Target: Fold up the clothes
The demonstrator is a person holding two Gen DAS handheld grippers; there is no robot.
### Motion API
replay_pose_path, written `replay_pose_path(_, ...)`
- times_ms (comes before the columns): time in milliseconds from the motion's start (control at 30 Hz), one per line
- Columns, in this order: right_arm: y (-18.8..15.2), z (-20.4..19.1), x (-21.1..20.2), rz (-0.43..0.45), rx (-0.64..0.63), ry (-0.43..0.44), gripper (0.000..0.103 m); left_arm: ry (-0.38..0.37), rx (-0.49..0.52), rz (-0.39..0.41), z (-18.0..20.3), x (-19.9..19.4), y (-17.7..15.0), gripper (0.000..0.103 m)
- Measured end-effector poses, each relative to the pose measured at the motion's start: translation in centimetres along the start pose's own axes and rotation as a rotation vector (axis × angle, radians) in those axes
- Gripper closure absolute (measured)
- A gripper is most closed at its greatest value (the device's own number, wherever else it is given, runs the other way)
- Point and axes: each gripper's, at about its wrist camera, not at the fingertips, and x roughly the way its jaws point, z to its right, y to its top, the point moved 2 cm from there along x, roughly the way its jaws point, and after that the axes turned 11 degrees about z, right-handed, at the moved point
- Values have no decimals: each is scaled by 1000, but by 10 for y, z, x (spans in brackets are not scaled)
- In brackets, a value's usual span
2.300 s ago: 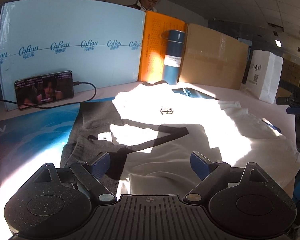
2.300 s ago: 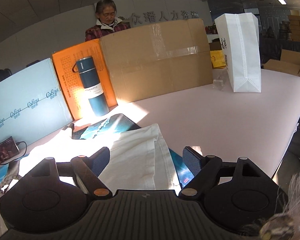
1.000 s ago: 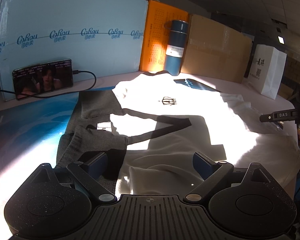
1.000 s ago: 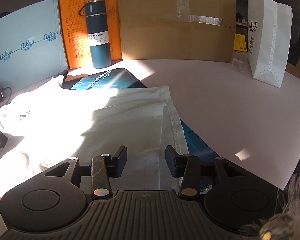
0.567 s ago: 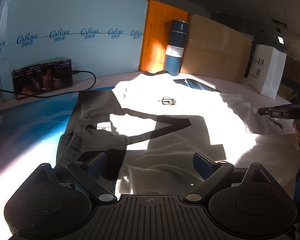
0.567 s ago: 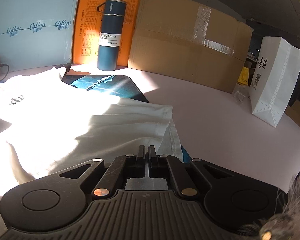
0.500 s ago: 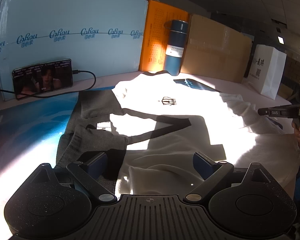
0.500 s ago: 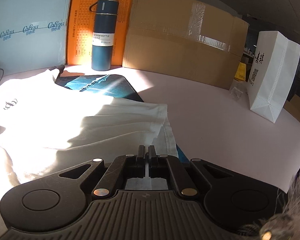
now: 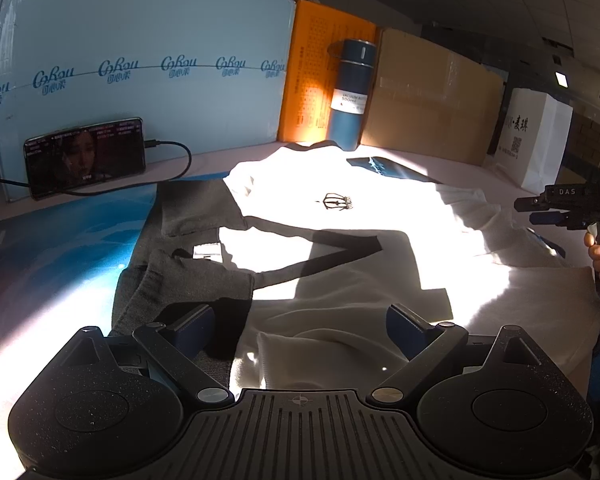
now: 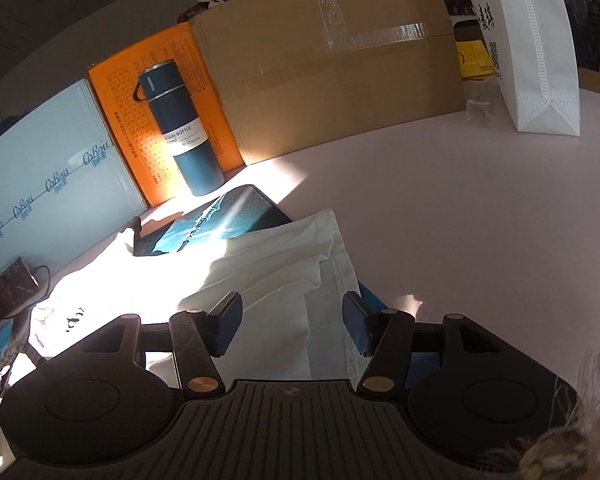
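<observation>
The right tool (image 10: pixel 292 324) has its jaws apart, straddling the stitched side hem of the white T-shirt (image 10: pixel 260 280) without pinching it. The left tool (image 9: pixel 300 328) is likewise apart, hovering low over a raised wrinkle near the shirt's bottom edge, with a dark grey garment (image 9: pixel 188 256) touching the shirt on its left.

The white T-shirt lies spread across the middle of the table (image 10: pixel 480 220), its crown logo (image 9: pixel 335 202) facing up, one part draped over a blue mat (image 10: pixel 220 220) toward the far edge, where a vacuum bottle (image 10: pixel 180 128) stands.

The step in hand seems to be gripping one side to fold it inward. To do it well, the right tool should bite both layers just inside the hem, close fully before lifting, and carry the cloth low and level toward the logo. The left tool could press the wrinkle flat first, so the fold line stays straight. Keep the grey garment out of the grip.
</observation>
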Motion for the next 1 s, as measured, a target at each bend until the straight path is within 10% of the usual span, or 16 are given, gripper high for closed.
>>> replay_pose_path(167,1,-9,19,-43,-53,34,45,-1,-1,-1,0,0,0,8)
replay_pose_path(233,0,-15,31,-68,-96,42,86,-2,-2,-1,0,0,0,7)
replay_pose_path(300,2,-23,36,-55,-137,66,99,-3,-3,-2,0,0,0,7)
replay_pose_path(667,8,-15,54,-70,-131,52,99,-7,-5,-5,-1,1,0,6)
replay_pose_path(733,6,-10,54,-90,-109,47,87,-8,-7,-5,-1,1,0,6)
replay_pose_path(800,13,-1,48,-58,-49,29,52,-9,-6,-5,-1,1,0,6)
replay_pose_path(1000,37,22,62,-22,119,15,50,-8,-4,-6,0,1,0,5)
